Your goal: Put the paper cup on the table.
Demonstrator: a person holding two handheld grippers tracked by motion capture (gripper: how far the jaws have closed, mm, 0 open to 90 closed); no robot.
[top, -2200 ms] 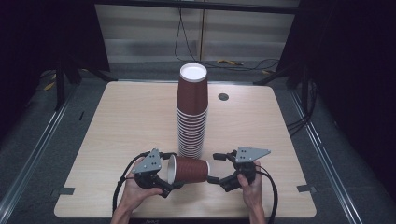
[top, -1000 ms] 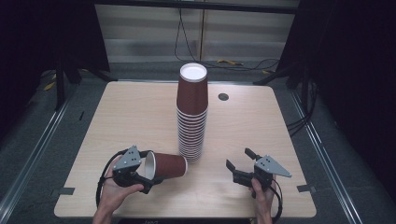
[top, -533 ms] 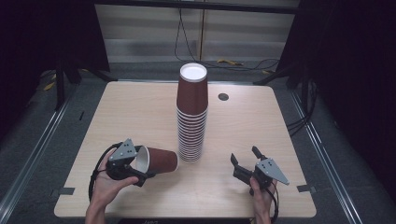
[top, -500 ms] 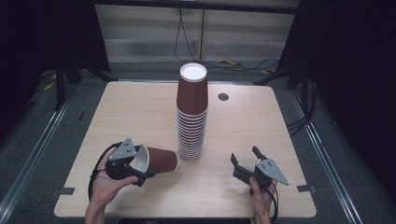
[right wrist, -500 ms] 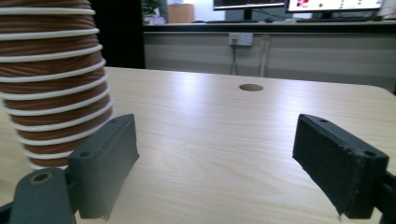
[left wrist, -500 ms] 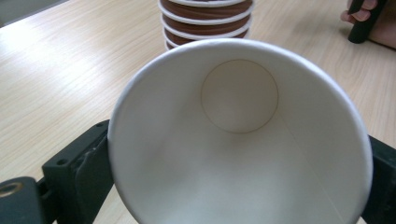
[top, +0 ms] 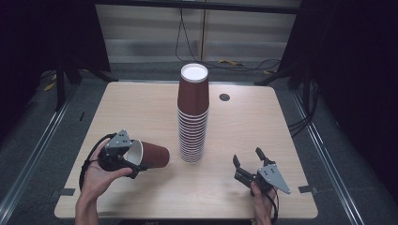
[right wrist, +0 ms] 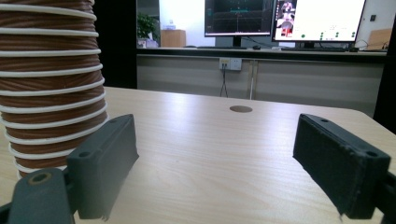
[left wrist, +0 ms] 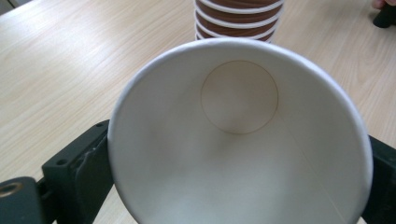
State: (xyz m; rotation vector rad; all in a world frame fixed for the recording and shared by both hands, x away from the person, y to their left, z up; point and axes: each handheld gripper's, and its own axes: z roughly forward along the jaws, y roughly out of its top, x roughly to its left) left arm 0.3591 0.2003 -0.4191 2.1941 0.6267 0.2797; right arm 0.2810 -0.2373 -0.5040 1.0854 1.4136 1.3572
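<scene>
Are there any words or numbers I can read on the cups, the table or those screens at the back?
None can be read.
Held cup: plain brown outside, plain white inside, no print.
Stack of cups: plain brown with white rims, no print.
Table: bare wood, no label.
Monitors: something is on the screens, but too small and blurred to read.

High overhead, two close views, shared stack (top: 192,117)

Stack of cups (top: 193,117) stands upright mid-table (top: 141,103). Single cup (top: 149,154) lies sideways left of the stack's base, near it, in the left hand-held gripper (top: 123,157). Right hand-held gripper (top: 248,165) sits right of the stack, near the front edge. Small disc (top: 224,97) lies behind, to the right.
</scene>
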